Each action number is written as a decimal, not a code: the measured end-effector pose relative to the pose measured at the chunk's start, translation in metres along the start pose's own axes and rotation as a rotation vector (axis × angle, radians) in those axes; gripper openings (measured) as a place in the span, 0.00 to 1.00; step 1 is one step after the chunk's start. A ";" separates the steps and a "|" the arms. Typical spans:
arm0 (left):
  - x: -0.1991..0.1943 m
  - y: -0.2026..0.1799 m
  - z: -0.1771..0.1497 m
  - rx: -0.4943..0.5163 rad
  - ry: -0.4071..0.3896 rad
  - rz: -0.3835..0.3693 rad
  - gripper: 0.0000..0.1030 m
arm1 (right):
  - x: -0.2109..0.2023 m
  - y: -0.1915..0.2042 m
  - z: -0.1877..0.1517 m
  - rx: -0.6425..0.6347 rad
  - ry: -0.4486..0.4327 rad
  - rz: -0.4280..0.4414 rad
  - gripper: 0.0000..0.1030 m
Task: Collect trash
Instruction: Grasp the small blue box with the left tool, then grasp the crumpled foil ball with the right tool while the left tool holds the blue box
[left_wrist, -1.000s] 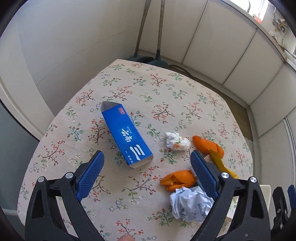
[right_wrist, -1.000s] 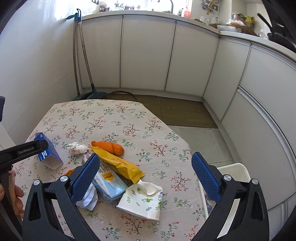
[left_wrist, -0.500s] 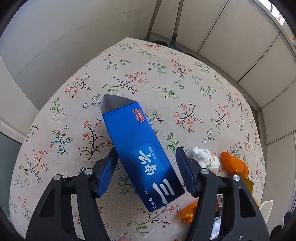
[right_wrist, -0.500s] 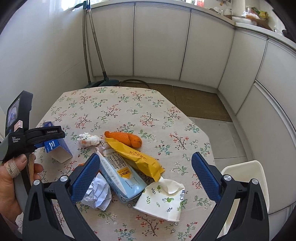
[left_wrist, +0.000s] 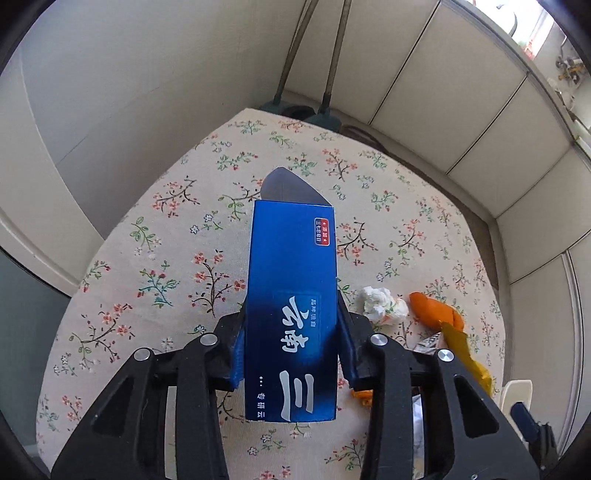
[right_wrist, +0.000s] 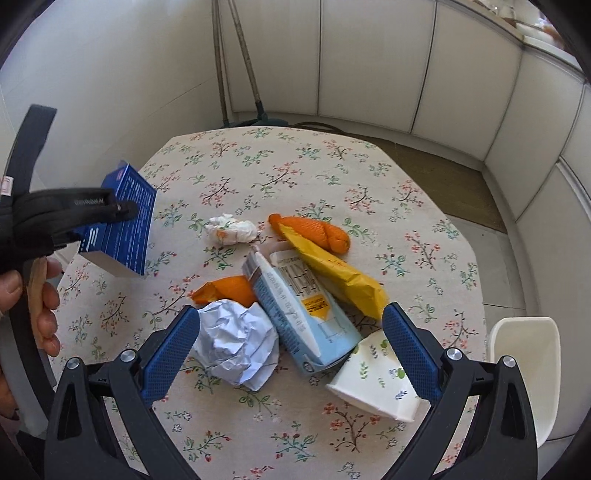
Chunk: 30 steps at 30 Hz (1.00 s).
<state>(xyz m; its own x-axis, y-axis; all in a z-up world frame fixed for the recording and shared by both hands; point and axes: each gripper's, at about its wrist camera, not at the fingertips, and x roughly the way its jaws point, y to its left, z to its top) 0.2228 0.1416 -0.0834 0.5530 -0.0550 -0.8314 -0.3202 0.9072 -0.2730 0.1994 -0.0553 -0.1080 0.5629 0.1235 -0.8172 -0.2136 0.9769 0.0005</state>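
We see the blue box (left_wrist: 291, 314) clamped between the two pads of the left gripper (left_wrist: 291, 347), one pad pressed on each long side. In the right wrist view the same blue box (right_wrist: 120, 225) hangs tilted above the table's nine o'clock edge, clear of the floral tablecloth (right_wrist: 295, 173), with the left gripper (right_wrist: 110, 214) closed across it and the person's left hand (right_wrist: 40, 295) below at eight o'clock.

The right gripper (right_wrist: 291, 354) stands wide apart and holds nothing; its blue pads frame the heap of rubbish at the table's six o'clock side. Between them we find a crumpled paper ball (right_wrist: 236, 343) toward seven o'clock and a light blue carton (right_wrist: 299, 306) lying flat, touching the ball. A white paper cup (right_wrist: 373, 380) lies on its side at five o'clock, against the carton's lower end. A yellow wrapper (right_wrist: 336, 273) lies beside the carton and over one end of an orange peel (right_wrist: 317, 230) near the table's centre. A second orange peel (right_wrist: 225, 290) peeks out behind the paper ball. A small white tissue wad (right_wrist: 232, 230) sits apart at ten o'clock from the heap.

Off the table at four o'clock stands a white bin (right_wrist: 524, 365). Two broom handles (right_wrist: 236, 62) lean on the wall at twelve o'clock.
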 end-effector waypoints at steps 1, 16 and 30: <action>-0.010 0.001 0.000 -0.003 -0.011 -0.014 0.36 | 0.002 0.003 -0.001 0.001 0.008 0.012 0.93; -0.096 0.001 -0.036 0.024 -0.074 -0.110 0.36 | 0.045 0.022 -0.017 0.010 0.138 0.133 0.31; -0.096 -0.010 -0.040 0.093 -0.106 -0.087 0.36 | -0.004 0.022 0.002 0.016 -0.023 0.175 0.20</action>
<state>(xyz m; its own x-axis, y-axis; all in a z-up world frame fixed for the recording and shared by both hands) 0.1419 0.1208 -0.0203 0.6550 -0.0950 -0.7496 -0.1975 0.9360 -0.2912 0.1939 -0.0341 -0.1034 0.5366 0.2958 -0.7903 -0.2971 0.9428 0.1511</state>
